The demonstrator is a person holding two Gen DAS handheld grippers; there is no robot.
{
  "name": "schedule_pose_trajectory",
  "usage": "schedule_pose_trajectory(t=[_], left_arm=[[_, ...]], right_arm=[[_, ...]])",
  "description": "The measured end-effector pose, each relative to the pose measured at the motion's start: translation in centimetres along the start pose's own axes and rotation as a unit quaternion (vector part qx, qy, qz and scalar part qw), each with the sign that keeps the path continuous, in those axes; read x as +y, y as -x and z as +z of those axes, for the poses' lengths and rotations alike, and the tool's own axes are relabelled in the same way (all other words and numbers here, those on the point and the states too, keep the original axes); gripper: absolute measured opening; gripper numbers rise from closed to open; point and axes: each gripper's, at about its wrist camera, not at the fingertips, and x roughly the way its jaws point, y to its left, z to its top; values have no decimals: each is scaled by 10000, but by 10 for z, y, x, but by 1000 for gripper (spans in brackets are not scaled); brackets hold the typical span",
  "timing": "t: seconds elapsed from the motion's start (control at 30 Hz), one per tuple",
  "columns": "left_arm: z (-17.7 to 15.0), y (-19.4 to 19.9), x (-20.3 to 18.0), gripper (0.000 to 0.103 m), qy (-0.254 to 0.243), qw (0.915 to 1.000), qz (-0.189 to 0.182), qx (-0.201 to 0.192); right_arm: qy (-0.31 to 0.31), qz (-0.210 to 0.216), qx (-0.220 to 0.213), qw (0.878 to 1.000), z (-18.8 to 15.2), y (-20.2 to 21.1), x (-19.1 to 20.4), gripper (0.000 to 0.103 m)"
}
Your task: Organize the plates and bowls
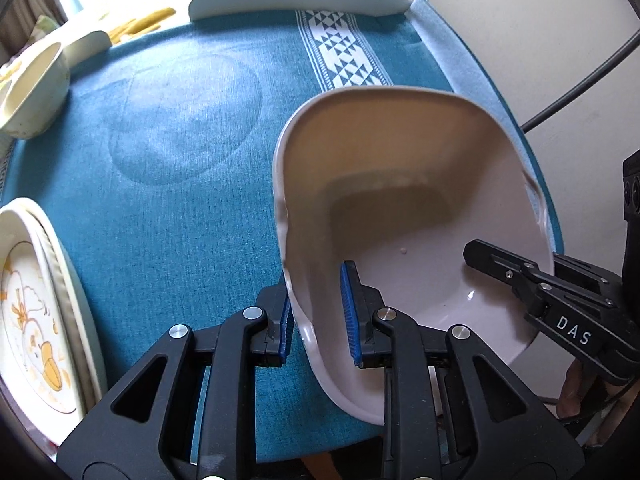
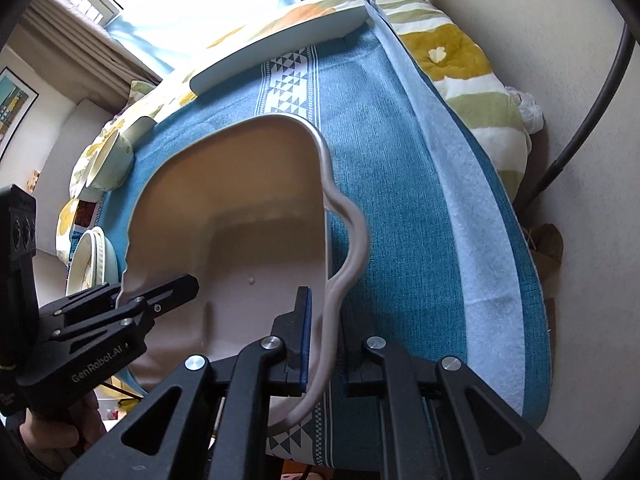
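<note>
A large pale grey-pink bowl (image 1: 400, 184) with a wavy rim is held over the teal tablecloth by both grippers. My left gripper (image 1: 316, 320) has its jaws either side of the bowl's left rim, with a small gap at the blue pads. My right gripper (image 2: 324, 344) is closed on the bowl's (image 2: 240, 208) right rim. The right gripper also shows in the left wrist view (image 1: 520, 276), and the left gripper in the right wrist view (image 2: 152, 292).
A stack of patterned plates (image 1: 36, 300) sits at the left edge. A cream bowl (image 1: 32, 88) sits far left. A white plate (image 1: 296, 0) lies at the far table edge. A wall stands to the right.
</note>
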Motion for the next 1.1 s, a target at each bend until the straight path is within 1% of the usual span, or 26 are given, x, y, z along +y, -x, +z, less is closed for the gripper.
schedule_pose_trajectory(t=[0.03, 0.07, 0.1, 0.13, 0.17, 0.2, 0.23, 0.27, 0.3, 0.43, 0.57, 0.7, 0.77, 0.87, 0.9, 0.93, 0.97, 1.0, 1.03, 1.1], left_arm=[[1, -2, 0, 20, 0, 10000, -5, 26], [1, -4, 0, 20, -1, 10000, -11, 39], [1, -4, 0, 21, -7, 10000, 0, 44], [0, -4, 1, 26, -13, 10000, 2, 38], [0, -3, 1, 31, -12, 10000, -3, 20], [-1, -3, 2, 50, 0, 10000, -8, -8], [-1, -1, 3, 74, 20, 10000, 12, -73], [-1, 3, 4, 81, 37, 9998, 46, -186], [-3, 6, 4, 85, 40, 9996, 66, -283], [-3, 16, 5, 85, 9, 9994, 96, -344], [-8, 45, 7, 85, 35, 9984, 132, -552], [-14, 93, 10, 85, 46, 9949, 311, -962], [-15, 123, 13, 85, 82, 9912, 430, -1251], [-16, 165, 23, 86, 163, 9833, 676, -1679], [-16, 178, 28, 91, 200, 9803, 779, -1803], [-16, 189, 33, 98, 240, 9771, 880, -1921], [-16, 201, 39, 101, 287, 9736, 979, -2043], [-16, 210, 45, 103, 337, 9700, 1062, -2162], [-16, 218, 53, 103, 393, 9675, 1124, -2232], [-12, 226, 69, 103, 530, 9658, 1202, -2237]], right_arm=[[-56, 5, 0, 10000, 0, 0, -1, 22], [-129, 54, -19, 9999, 0, 0, -3, 27], [-217, 134, -40, 9997, 0, 1, -5, 41], [-304, 218, -71, 9993, 0, 2, -8, 51], [-380, 272, -114, 9988, 1, 4, -9, 52], [-430, 279, -145, 9986, 1, 5, -10, 52], [-446, 276, -164, 9985, 2, 7, -11, 52], [-435, 272, -181, 9985, 2, 8, -9, 52], [-415, 258, -215, 9986, 2, 10, -9, 52], [-364, 190, -389, 9984, 2, 22, -6, 52], [-259, 145, -607, 9977, 4, 48, 1, 52], [65, 204, -898, 9957, 9, 83, 21, 52], [280, 286, -1043, 9937, 15, 98, 36, 52], [646, 457, -1251, 9890, 26, 117, 62, 53], [764, 521, -1300, 9872, 31, 121, 72, 56], [865, 585, -1345, 9854, 35, 124, 82, 70], [958, 656, -1372, 9837, 40, 126, 92, 80], [1043, 734, -1407, 9818, 45, 127, 102, 96], [1124, 811, -1465, 9795, 48, 128, 112, 100], [1266, 893, -1538, 9759, 56, 126, 131, 100]])
